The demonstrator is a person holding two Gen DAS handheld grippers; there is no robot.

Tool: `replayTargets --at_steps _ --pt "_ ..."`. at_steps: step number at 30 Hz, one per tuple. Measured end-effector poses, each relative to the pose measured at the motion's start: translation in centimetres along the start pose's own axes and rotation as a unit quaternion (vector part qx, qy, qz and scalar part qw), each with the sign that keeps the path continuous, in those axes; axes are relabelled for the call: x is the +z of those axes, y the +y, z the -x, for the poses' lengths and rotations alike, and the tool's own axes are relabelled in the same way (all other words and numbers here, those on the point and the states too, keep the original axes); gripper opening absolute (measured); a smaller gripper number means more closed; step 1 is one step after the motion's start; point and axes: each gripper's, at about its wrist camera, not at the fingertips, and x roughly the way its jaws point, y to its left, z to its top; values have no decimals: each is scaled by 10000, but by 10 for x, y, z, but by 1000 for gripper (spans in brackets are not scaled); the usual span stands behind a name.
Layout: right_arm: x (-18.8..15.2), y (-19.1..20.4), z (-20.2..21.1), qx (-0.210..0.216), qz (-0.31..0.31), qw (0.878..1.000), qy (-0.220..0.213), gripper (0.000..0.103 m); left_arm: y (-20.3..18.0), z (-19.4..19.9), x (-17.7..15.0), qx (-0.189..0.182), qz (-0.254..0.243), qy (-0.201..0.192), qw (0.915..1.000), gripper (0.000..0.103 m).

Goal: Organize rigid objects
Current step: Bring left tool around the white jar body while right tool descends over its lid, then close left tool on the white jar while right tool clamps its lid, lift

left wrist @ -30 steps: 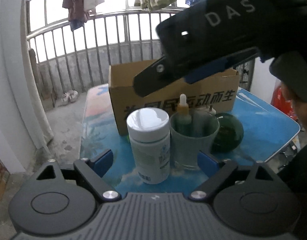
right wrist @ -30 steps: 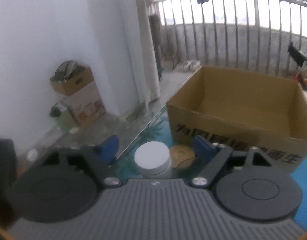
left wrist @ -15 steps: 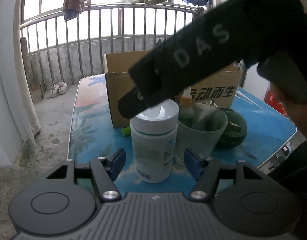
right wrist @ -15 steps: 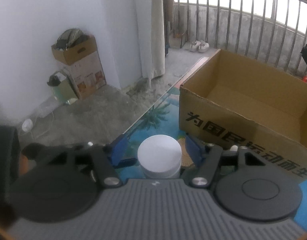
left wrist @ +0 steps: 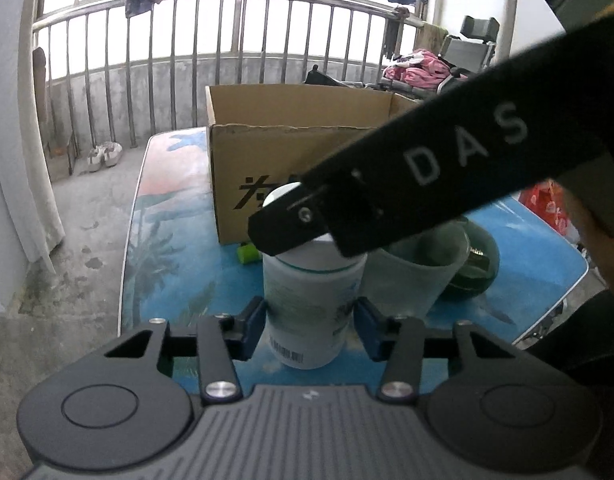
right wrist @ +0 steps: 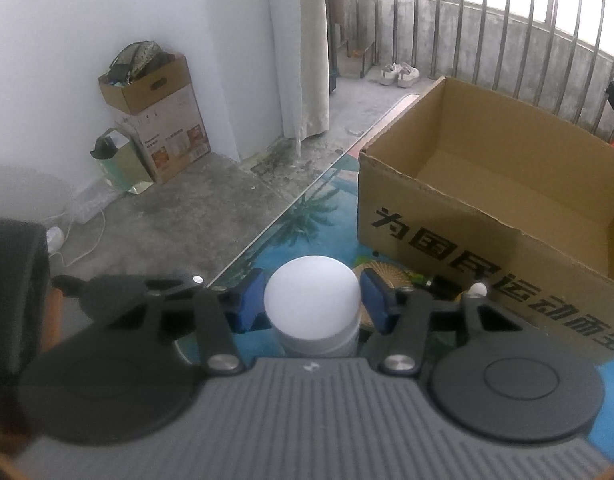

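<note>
The blue printed table top (left wrist: pixel 167 264) carries an open brown cardboard box (left wrist: pixel 299 152) with black printed characters on its front wall. The box interior appears empty in the right wrist view. In front of the box stand a translucent grey-green plastic cup (left wrist: pixel 415 272) and, touching or just beside it, the white plastic bottle with a white screw cap and green-printed label (left wrist: pixel 311 308).

Both grippers address this one bottle. The left gripper (left wrist: pixel 309 326) brackets the lower body; its jaws have just been closing, and the blue pads (left wrist: pixel 251 330) sit at the label, contact likely but not certain. The right gripper (right wrist: pixel 311 306) brackets the cap from above; its jaws have also just been closing, with the pads (right wrist: pixel 249 304) at the cap's rim and perhaps a sliver of gap remaining.

Recommended procedure, as a judgement:
- Complete closure squarely across the widest part of the bottle.
- Keep the bottle upright.
- Lift straight up to clear the adjacent cup.
- Carry over the box wall before lowering.

Risk: an off-centre squeeze may tip the bottle against the cup.
</note>
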Motion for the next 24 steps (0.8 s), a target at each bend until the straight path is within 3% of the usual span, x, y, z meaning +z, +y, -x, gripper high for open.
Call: replayTargets --at_steps 24 --pt "0 30 8 284 213 9993 95 52 1 21 -12 300 86 21 9995 50"
